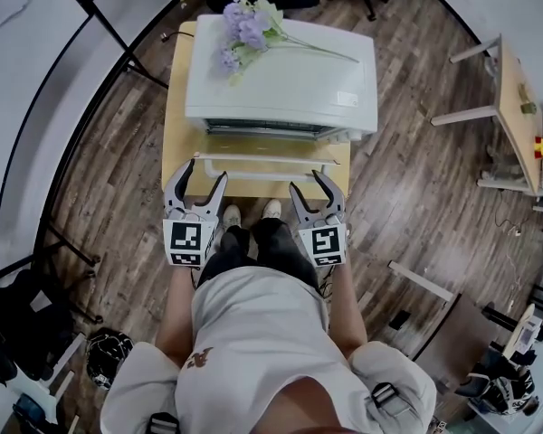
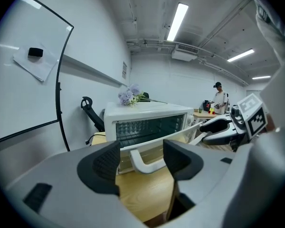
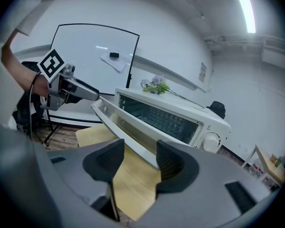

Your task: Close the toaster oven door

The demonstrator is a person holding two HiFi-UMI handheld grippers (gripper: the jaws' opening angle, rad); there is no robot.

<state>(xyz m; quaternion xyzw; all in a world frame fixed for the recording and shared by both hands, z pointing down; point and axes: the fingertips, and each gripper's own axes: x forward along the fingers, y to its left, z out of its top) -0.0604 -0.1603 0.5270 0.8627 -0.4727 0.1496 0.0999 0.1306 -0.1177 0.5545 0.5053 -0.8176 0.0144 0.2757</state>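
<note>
A white toaster oven (image 1: 281,89) stands on a small wooden table (image 1: 176,143), with its glass door (image 1: 267,163) hanging open toward me and the bar handle (image 1: 271,175) along its front edge. My left gripper (image 1: 197,186) is open just short of the handle's left part. In the left gripper view the handle (image 2: 135,161) shows between the spread jaws of that gripper (image 2: 141,151), untouched. My right gripper (image 1: 313,188) is at the door's right front corner with a gap between its jaws. In its own view that gripper (image 3: 140,158) holds nothing, and the door's edge (image 3: 128,127) runs beyond it.
Purple artificial flowers (image 1: 249,30) lie on the oven's top. A whiteboard on a black stand (image 3: 85,65) is to the left and a second small table (image 1: 516,116) to the right. A person (image 2: 221,96) stands far off. My feet (image 1: 251,213) are under the table's front edge.
</note>
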